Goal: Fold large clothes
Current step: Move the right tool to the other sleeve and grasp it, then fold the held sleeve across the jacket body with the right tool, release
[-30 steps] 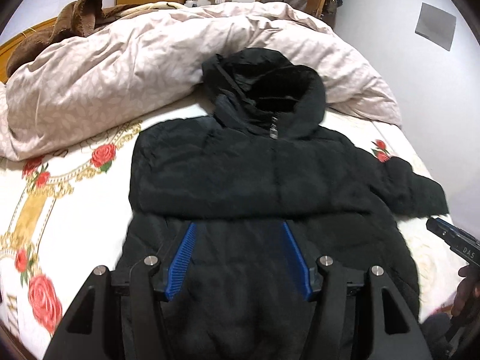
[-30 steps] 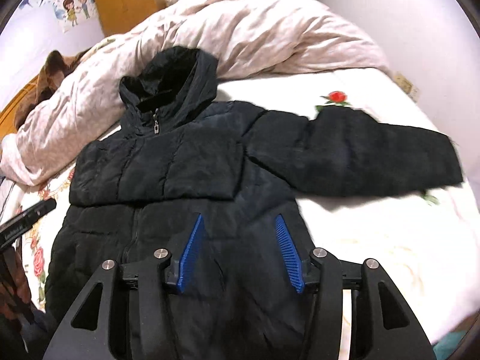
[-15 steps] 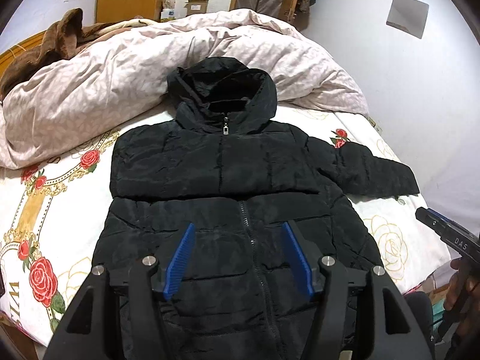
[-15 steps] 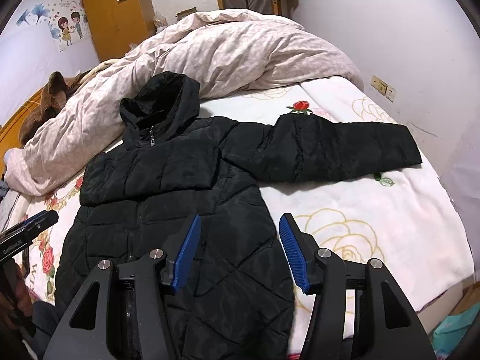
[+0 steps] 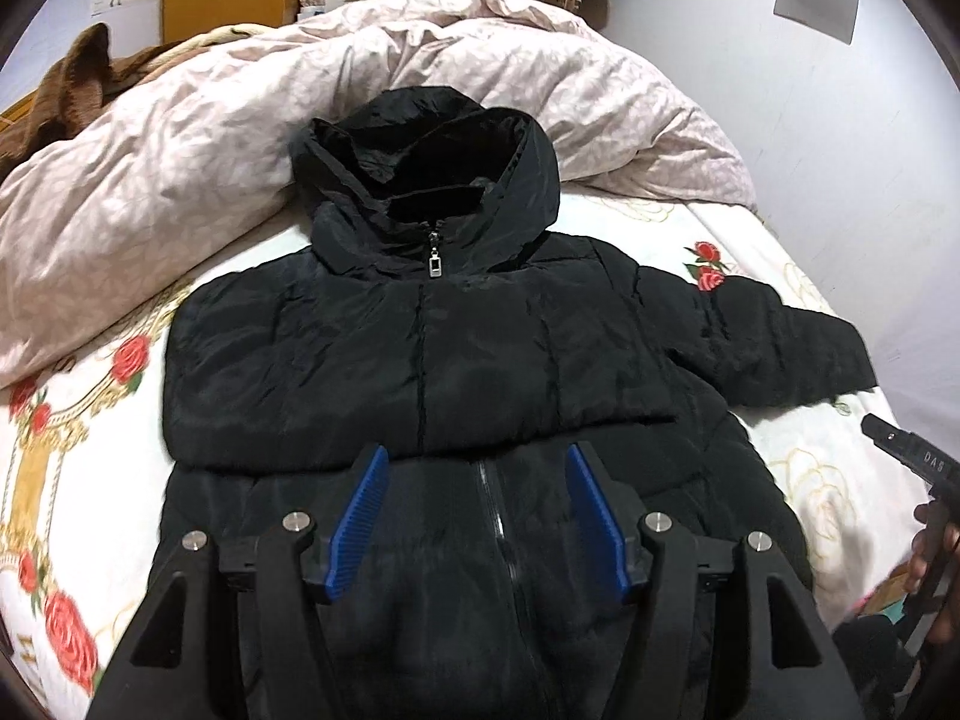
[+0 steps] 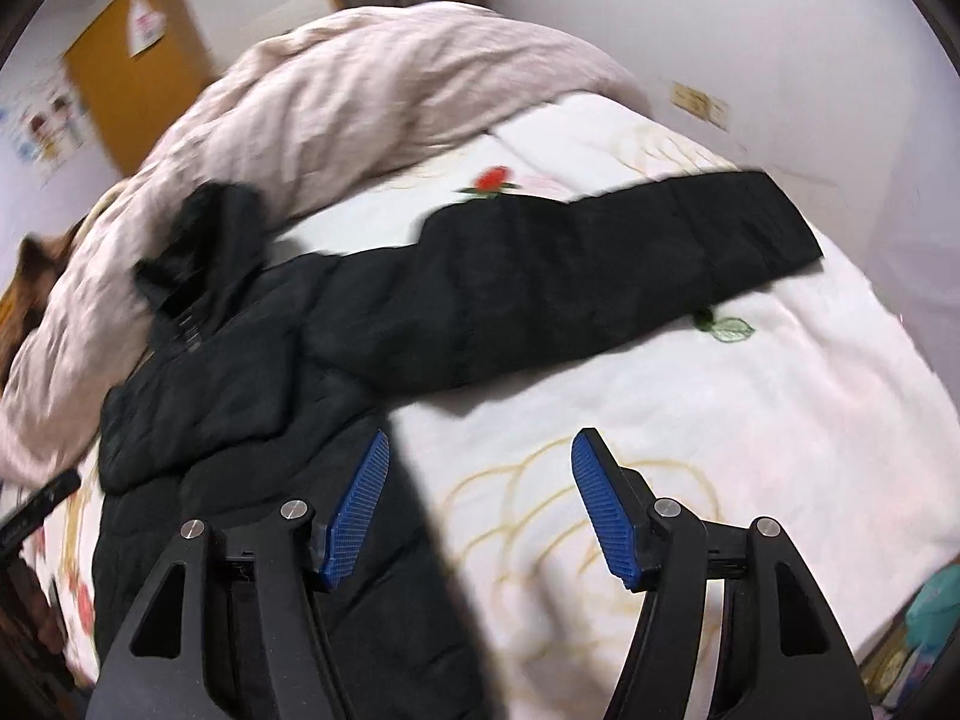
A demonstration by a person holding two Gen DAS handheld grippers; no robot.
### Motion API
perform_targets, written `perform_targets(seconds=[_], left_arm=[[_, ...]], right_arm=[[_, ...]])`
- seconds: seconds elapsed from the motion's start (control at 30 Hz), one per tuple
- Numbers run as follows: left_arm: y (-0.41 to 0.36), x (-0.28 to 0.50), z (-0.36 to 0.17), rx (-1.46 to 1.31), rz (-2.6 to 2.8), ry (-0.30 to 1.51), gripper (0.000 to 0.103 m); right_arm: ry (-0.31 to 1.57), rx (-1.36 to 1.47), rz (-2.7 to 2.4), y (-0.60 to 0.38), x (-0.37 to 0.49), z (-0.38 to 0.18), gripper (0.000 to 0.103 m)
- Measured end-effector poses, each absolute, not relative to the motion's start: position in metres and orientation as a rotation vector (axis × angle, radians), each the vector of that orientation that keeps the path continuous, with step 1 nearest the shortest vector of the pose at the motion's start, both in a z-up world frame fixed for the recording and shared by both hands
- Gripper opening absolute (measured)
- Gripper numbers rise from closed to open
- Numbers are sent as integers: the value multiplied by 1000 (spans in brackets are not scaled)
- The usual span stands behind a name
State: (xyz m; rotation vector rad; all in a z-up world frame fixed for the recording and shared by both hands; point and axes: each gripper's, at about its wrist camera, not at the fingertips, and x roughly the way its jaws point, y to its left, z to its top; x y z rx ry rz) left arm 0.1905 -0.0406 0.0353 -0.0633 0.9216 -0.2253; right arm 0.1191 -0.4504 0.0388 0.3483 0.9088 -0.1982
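- The black coat (image 5: pixel 420 372) lies face up on the bed (image 6: pixel 690 408), hood toward the quilt (image 5: pixel 180 180).
- Its outstretched sleeve (image 6: pixel 600 264) runs crosswise beyond my right gripper (image 6: pixel 474 504) — jaws just widened, empty; nearer than my left gripper (image 5: pixel 474 510), spread, empty over the coat's zip.

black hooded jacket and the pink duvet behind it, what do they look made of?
Black hooded jacket: looks like synthetic shell, likely nylon or polyester, slight sheen, quilted seams and puffy panels suggesting padding; metal-looking zipper pull. Pink duvet: matte woven fabric, maybe cotton, faint leaf print, soft bulky creases.
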Motion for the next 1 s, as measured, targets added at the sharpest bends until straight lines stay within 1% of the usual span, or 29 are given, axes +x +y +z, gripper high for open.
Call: perform_targets(seconds=[0.17, 0.4, 0.5, 0.6, 0.63, 0.67, 0.73, 0.77, 0.83, 0.9, 1.0], left_arm=[[-51, 230, 10, -55, -218, 942, 63], [-51, 254, -20, -73, -202, 961, 63], [-48, 262, -31, -71, -190, 974, 63], [-45, 266, -35, -77, -185, 974, 63], [-45, 267, -36, -77, -184, 973, 63], [-44, 267, -36, -77, -185, 972, 63], [-42, 266, -34, -77, -185, 970, 63], [-41, 264, -33, -76, -183, 968, 63], [-36, 261, -29, -82, -179, 964, 63], [-30, 257, -22, -92, -173, 958, 63], [-18, 250, -10, -107, -158, 944, 63]], right_arm=[[936, 458, -311, -513, 146, 1, 64], [909, 611, -388, -584, 179, -45, 64], [859, 621, -389, -593, 190, -43, 65], [851, 605, -406, -594, 200, -38, 65], [850, 601, -413, -593, 201, -37, 60], [850, 593, -421, -593, 203, -35, 52], [851, 591, -418, -592, 207, -30, 22], [850, 599, -408, -590, 208, -27, 17], [838, 533, -410, -578, 208, -10, 13], [811, 498, -393, -566, 212, 7, 12], [738, 447, -350, -540, 206, 50, 12]])
